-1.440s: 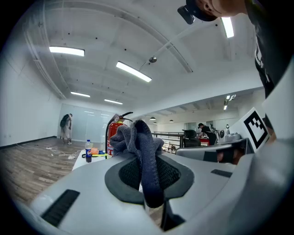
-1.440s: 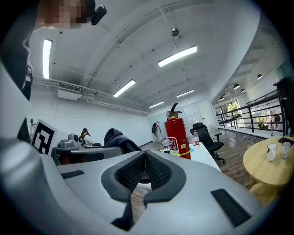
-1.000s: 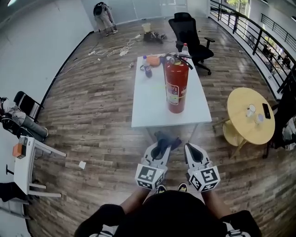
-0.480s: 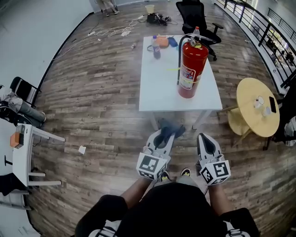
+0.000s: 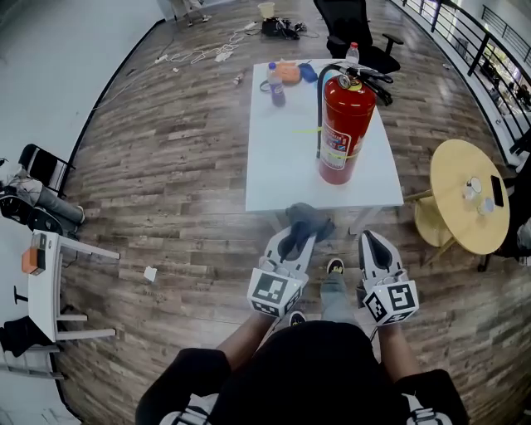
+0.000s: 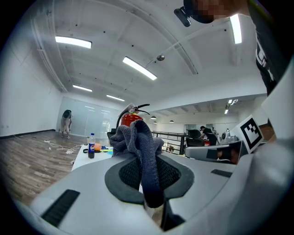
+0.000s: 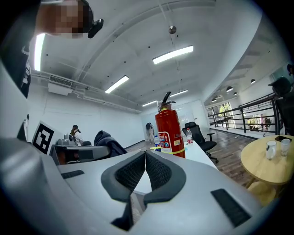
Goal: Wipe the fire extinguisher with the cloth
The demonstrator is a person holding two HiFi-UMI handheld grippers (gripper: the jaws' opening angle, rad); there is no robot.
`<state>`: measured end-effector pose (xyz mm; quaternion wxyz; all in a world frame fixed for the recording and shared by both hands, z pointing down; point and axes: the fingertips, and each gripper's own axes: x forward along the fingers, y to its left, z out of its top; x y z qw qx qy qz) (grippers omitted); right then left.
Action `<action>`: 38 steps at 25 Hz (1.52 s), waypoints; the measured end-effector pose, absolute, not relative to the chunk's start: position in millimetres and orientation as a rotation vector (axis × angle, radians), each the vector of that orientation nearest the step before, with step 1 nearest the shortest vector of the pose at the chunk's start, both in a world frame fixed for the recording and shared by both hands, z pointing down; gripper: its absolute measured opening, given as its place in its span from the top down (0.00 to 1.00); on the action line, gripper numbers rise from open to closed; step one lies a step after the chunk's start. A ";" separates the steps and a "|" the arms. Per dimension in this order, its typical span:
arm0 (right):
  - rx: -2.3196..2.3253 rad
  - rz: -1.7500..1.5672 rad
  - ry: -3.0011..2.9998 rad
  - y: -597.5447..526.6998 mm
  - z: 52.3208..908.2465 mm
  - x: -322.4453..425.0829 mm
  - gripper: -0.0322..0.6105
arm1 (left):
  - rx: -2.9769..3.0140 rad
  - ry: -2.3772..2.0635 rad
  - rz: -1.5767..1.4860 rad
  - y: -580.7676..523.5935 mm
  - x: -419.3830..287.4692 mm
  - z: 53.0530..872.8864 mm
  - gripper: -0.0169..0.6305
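Note:
A red fire extinguisher stands upright on the near right part of a white table. It also rises ahead in the left gripper view and in the right gripper view. My left gripper is shut on a bunched dark grey-blue cloth, just short of the table's near edge. The cloth fills the gap between the pads and hangs over their tips. My right gripper is beside it, shut and empty, with its pads touching.
A cola bottle, orange and blue items and a water bottle stand at the table's far end. A black office chair is behind it. A round yellow table stands right, a white bench far left.
Both grippers and the person have come closer to the white table. The extinguisher now looks nearer. The cloth stays in the left gripper; the right stays shut.

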<state>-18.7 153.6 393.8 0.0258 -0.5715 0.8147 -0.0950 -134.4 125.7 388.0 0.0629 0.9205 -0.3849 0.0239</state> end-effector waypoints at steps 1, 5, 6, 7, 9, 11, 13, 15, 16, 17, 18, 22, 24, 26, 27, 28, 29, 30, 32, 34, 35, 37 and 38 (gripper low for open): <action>-1.761 -0.295 2.519 138.7 396.7 -12.6 0.92 | 2.784 -1.173 0.079 112.8 -129.3 389.7 0.89; -1.730 -0.295 2.544 82.6 398.9 14.5 0.92 | 2.784 -1.198 0.116 57.5 -103.1 390.5 0.89; -1.720 -0.292 2.555 68.7 397.4 22.0 0.92 | 2.782 -1.209 0.120 41.6 -96.5 388.5 0.89; -1.711 -0.292 2.565 55.2 396.4 29.4 0.92 | 2.778 -1.226 0.127 24.9 -90.8 386.1 0.89; -1.690 -0.304 2.572 31.6 396.9 43.7 0.92 | 2.770 -1.264 0.150 -7.3 -80.7 381.5 0.89; -1.663 -0.317 2.583 10.7 399.4 57.8 0.92 | 2.767 -1.298 0.175 -35.5 -69.5 378.3 0.89; -1.635 -0.323 2.603 -9.1 403.1 70.4 0.92 | 2.762 -1.335 0.196 -58.1 -58.2 376.2 0.89; -1.611 -0.325 2.620 -27.0 406.1 80.3 0.92 | 2.751 -1.370 0.208 -74.3 -50.0 372.8 0.89; -1.601 -0.329 2.623 -35.1 407.2 84.2 0.92 | 2.747 -1.383 0.211 -80.5 -47.1 370.5 0.89; -1.595 -0.333 2.625 -42.6 407.7 87.5 0.92 | 2.744 -1.392 0.215 -86.0 -45.1 368.1 0.89; -1.590 -0.336 2.626 -49.4 407.8 90.0 0.92 | 2.741 -1.396 0.218 -90.9 -43.8 365.8 0.89; -1.551 -0.339 2.635 -73.1 410.5 90.0 0.92 | 2.746 -1.393 0.254 -107.0 -44.6 361.9 0.89; -1.534 -0.332 2.646 -83.6 413.0 85.9 0.92 | 2.746 -1.382 0.268 -116.0 -48.0 363.6 0.89; -1.531 -0.316 2.659 -92.6 412.6 82.3 0.92 | 2.737 -1.354 0.263 -125.1 -52.8 365.0 0.89; -1.535 -0.303 2.662 -97.4 411.1 81.3 0.92 | 2.730 -1.340 0.253 -130.2 -55.4 365.3 0.89; -1.539 -0.288 2.663 -102.1 408.8 80.3 0.92 | 2.724 -1.328 0.242 -135.6 -58.4 365.1 0.89; -1.539 -0.269 2.663 -106.1 405.8 78.9 0.92 | 2.724 -1.318 0.236 -141.2 -61.3 364.1 0.89; -1.533 -0.247 2.660 -109.4 401.7 77.0 0.92 | 2.733 -1.310 0.238 -147.1 -63.9 362.2 0.89; -1.494 -0.208 2.647 -116.1 391.2 72.0 0.92 | 2.780 -1.302 0.260 -160.8 -67.1 356.6 0.89; -1.436 -0.186 2.647 -122.6 383.0 67.2 0.91 | 2.837 -1.283 0.276 -175.8 -68.0 348.8 0.89; -1.416 -0.184 2.651 -124.4 381.3 66.6 0.86 | 2.864 -1.262 0.275 -182.2 -67.8 343.9 0.89; -1.386 -0.212 2.640 -124.9 380.7 70.3 0.78 | 2.917 -1.199 0.265 -192.4 -65.6 332.7 0.89; -1.356 -0.231 2.628 -124.7 379.1 72.3 0.71 | 2.942 -1.160 0.263 -196.4 -63.7 327.6 0.89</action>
